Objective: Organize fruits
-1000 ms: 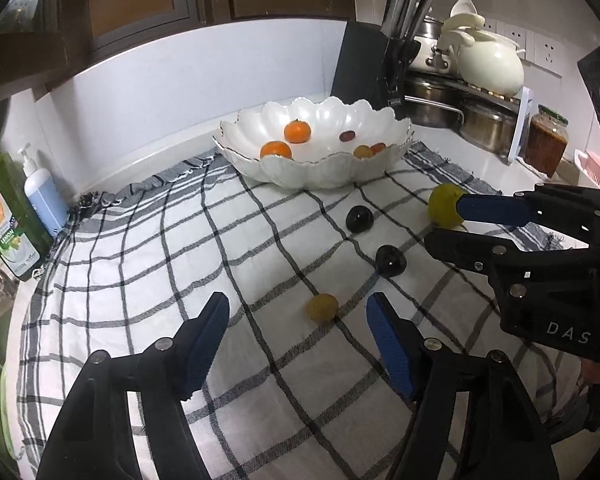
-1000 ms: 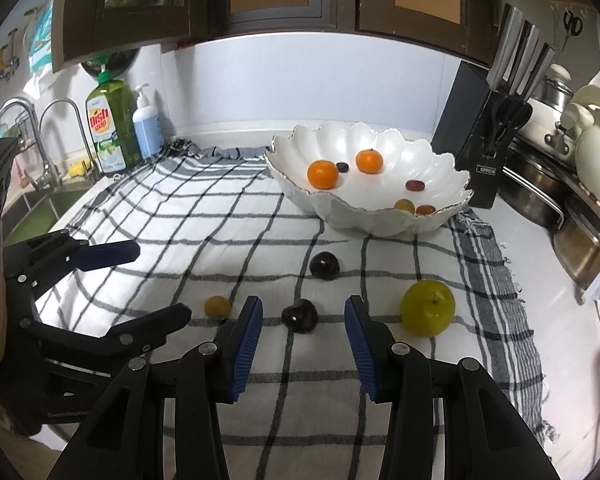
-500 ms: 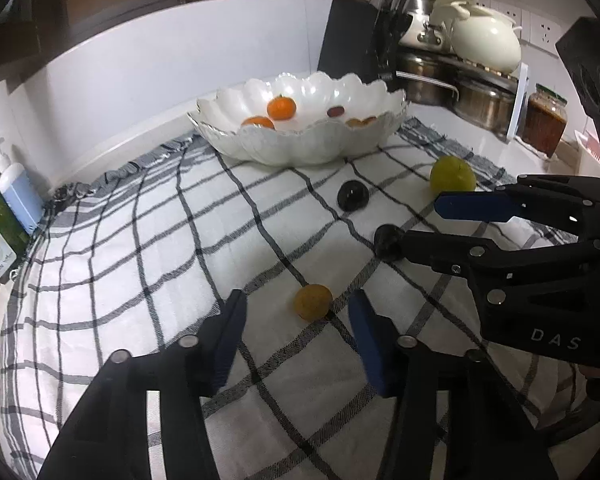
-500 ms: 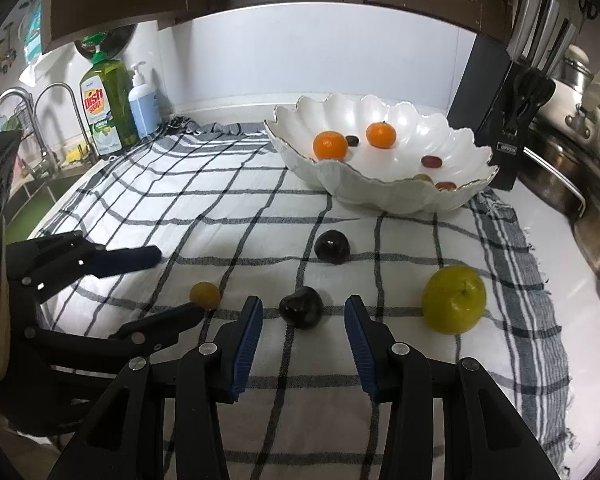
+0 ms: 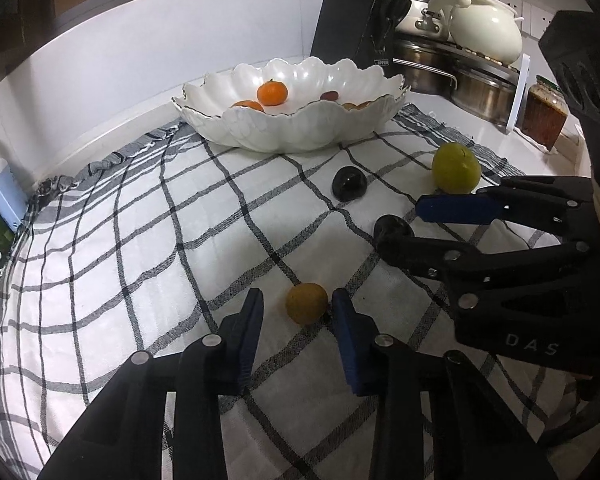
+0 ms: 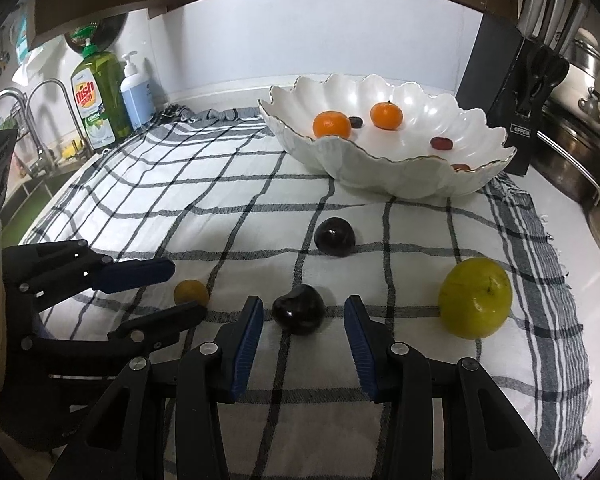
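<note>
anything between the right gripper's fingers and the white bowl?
Yes. In the right wrist view the right gripper brackets one dark plum; a second dark plum lies on the checked cloth between it and the white bowl.

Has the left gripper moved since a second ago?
Yes. The left gripper has advanced across the checked cloth toward the small yellow fruit, which now sits between its open fingers.

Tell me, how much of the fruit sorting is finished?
Several fruits, including two oranges, already sit in the white bowl. The left gripper brackets a small yellow fruit, the right gripper a dark plum. Another plum and the green apple remain.
</note>
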Tool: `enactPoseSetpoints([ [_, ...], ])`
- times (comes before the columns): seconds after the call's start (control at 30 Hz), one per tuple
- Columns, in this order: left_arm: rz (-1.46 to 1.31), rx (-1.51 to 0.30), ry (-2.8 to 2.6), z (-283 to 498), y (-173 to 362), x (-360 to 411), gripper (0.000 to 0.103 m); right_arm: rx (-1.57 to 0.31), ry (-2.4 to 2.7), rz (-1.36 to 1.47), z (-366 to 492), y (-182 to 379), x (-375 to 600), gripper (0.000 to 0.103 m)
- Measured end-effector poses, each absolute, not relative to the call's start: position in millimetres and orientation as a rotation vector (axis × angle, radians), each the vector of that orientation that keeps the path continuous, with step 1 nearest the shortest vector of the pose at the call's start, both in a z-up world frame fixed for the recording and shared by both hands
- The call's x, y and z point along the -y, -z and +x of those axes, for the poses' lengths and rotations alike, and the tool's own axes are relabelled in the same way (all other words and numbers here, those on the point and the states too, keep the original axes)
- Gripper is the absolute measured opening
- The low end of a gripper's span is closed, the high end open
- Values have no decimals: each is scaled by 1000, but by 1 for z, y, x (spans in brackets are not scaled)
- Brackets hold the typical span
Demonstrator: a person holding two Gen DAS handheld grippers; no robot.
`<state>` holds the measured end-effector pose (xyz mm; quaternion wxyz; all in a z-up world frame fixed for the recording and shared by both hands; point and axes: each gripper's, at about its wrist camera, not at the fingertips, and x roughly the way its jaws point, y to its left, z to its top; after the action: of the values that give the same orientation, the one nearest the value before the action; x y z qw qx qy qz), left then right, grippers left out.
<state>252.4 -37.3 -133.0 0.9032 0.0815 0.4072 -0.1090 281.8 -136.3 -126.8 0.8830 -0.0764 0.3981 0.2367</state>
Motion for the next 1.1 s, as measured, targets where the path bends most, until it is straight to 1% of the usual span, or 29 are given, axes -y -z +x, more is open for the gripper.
enactPoseSetpoints([
  [0.13, 163, -852, 235, 254, 134, 37, 27, -842, -499, -162, 284, 131, 134, 42],
  [0.2, 161, -856, 239, 255, 135, 37, 25, -847, -500, -165, 285, 132, 134, 38],
  [0.23, 162, -856, 239, 255, 135, 38, 24, -849, -502, -165, 285, 133, 134, 37],
  [0.37, 151, -858, 238, 255, 135, 37, 24, -860, -509, -156, 287, 135, 133, 31],
  [0.67, 81, -856, 227, 254, 127, 29, 23, -853, -499, -140, 283, 130, 135, 30],
  [1.1, 52, -756, 207, 250, 92, 25, 22, -771, -472, -109, 270, 97, 145, 30],
])
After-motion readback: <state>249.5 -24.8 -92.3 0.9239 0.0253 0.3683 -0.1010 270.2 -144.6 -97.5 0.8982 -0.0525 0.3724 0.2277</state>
